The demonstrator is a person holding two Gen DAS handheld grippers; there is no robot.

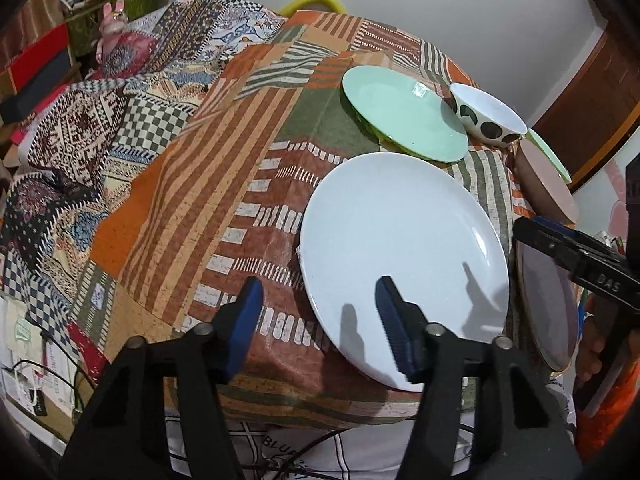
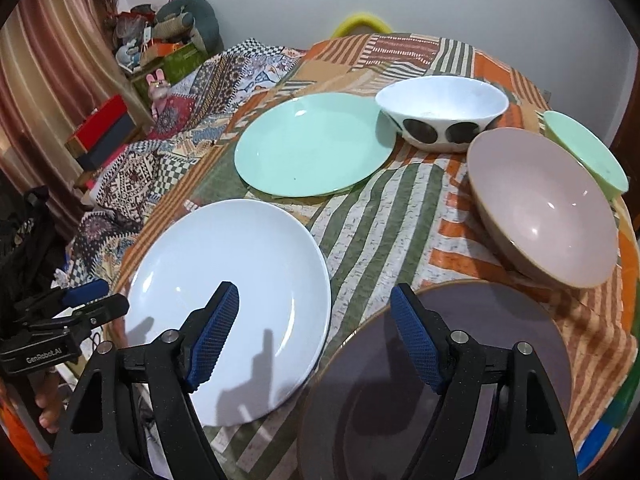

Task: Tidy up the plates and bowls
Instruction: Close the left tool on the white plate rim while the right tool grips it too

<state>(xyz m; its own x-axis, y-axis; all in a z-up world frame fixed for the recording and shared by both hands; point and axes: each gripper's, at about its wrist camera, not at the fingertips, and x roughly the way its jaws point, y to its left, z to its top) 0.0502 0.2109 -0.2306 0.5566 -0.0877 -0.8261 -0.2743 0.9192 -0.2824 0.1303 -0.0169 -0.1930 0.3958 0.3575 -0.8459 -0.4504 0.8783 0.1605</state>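
A large white plate (image 1: 400,248) (image 2: 228,280) lies at the near edge of the patterned table (image 2: 400,208). My left gripper (image 1: 320,308) is open astride the plate's left rim, one finger over the plate and one over the cloth. My right gripper (image 2: 316,316) hangs open with one finger above the white plate and the other above a grey plate (image 2: 460,360) (image 1: 548,308). Farther back are a mint plate (image 2: 312,148) (image 1: 404,116), a white bowl with black dots (image 2: 440,108) (image 1: 488,116), a pink bowl (image 2: 544,204) and a small green bowl (image 2: 588,152).
A bed with a patchwork blanket (image 1: 120,120) adjoins the table on the left, with boxes (image 2: 104,132) and clutter behind it. A yellow curved object (image 2: 360,22) shows past the table's far edge. Cables (image 1: 40,380) lie below the near left corner.
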